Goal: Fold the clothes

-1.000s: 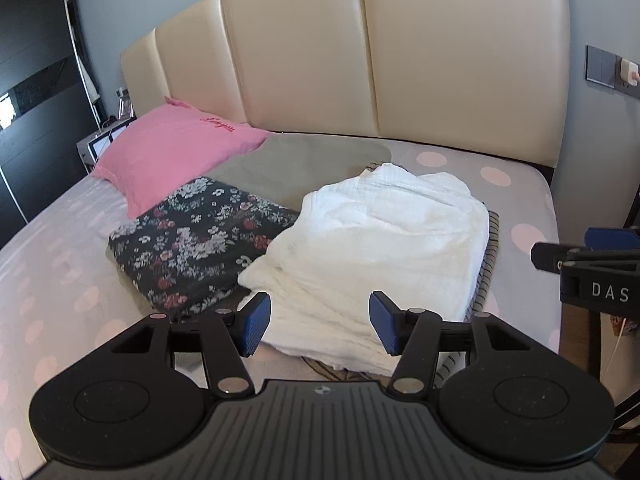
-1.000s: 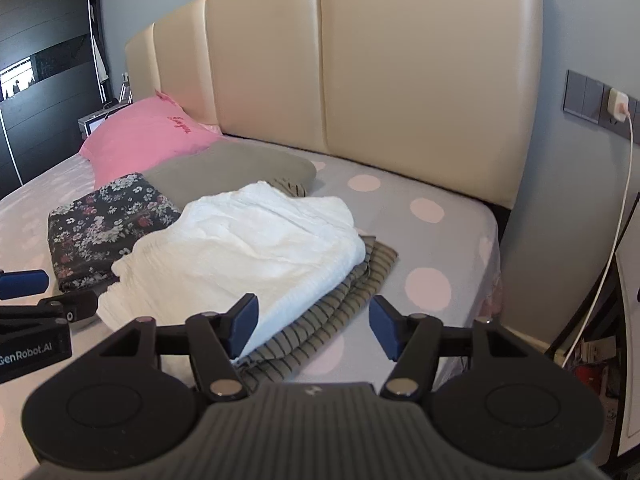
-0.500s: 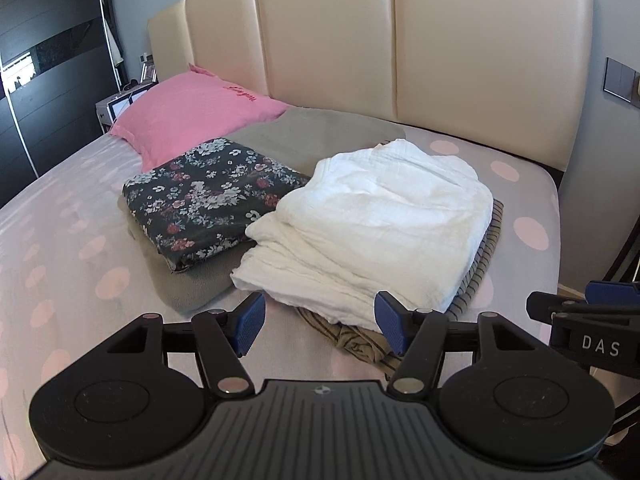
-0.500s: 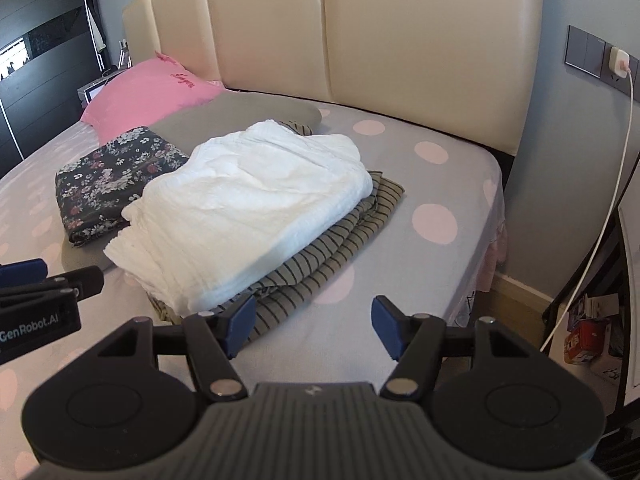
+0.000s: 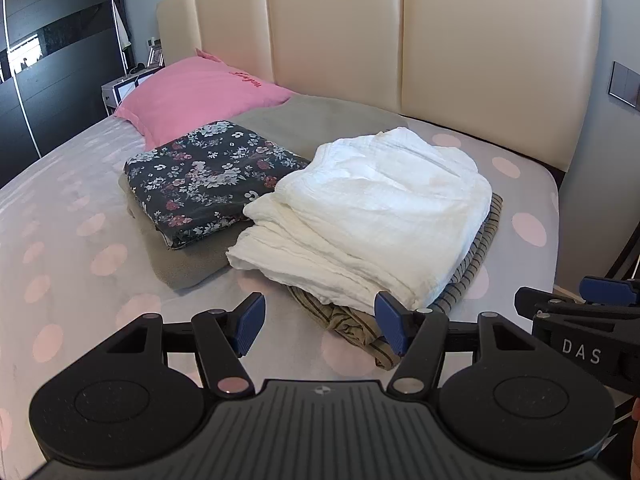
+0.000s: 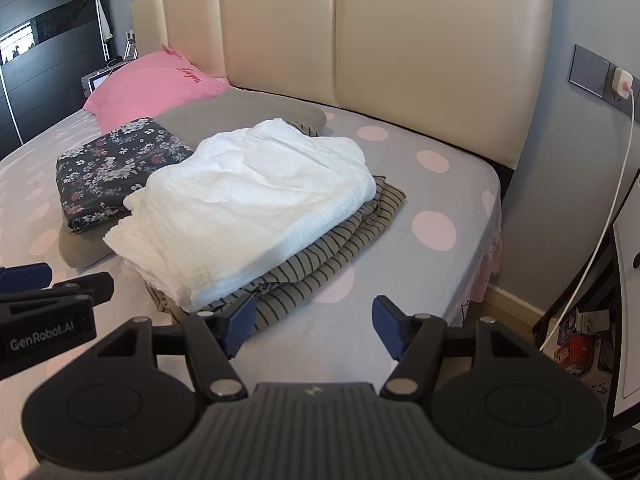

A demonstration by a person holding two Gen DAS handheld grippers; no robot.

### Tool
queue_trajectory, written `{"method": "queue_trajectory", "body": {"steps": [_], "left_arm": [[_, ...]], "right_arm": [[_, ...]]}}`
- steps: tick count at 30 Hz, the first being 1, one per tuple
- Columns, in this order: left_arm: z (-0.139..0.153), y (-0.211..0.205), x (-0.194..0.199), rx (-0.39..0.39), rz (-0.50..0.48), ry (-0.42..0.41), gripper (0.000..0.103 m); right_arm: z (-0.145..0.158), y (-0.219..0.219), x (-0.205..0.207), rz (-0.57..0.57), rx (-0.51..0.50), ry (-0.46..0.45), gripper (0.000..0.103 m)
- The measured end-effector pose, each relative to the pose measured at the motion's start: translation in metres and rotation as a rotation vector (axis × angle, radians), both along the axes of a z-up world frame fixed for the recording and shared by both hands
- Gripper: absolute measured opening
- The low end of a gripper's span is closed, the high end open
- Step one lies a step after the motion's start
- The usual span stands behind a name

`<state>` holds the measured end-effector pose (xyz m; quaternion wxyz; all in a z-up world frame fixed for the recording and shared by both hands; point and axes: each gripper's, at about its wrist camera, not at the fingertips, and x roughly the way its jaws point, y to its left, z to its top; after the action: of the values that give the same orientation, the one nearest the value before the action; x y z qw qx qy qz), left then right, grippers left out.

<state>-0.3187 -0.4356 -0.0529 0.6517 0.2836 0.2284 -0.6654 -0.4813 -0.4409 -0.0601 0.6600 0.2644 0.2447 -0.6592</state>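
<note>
White garment (image 5: 372,216), folded, lies on a striped garment (image 5: 476,256) on the dotted bed sheet (image 5: 80,248). In the left wrist view the left gripper (image 5: 320,322) hangs over the near edge of this stack, fingers spread with nothing between them; the striped cloth's crumpled corner lies just beyond and beneath the right fingertip (image 5: 390,326). The stack's long axis runs from near left toward the headboard (image 5: 336,28) at far right. A floral bundle (image 5: 208,176) on grey cloth (image 5: 184,264) sits just left of it, a pink pillow (image 5: 196,96) behind.

In the right wrist view the right gripper (image 6: 314,326) is also spread and empty; the striped hem (image 6: 280,300) reaches its left fingertip (image 6: 240,320). Only this view shows the wall charger (image 6: 622,82) and its cable.
</note>
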Motion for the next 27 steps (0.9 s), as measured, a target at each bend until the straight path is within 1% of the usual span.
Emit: {"method": "queue_trajectory", "body": {"steps": [27], "left_arm": [[-0.0015, -0.0008, -0.0009, 0.014, 0.003, 0.014, 0.059]], "right_arm": [[-0.0017, -0.0032, 0.0054, 0.007, 0.013, 0.009, 0.068]]}}
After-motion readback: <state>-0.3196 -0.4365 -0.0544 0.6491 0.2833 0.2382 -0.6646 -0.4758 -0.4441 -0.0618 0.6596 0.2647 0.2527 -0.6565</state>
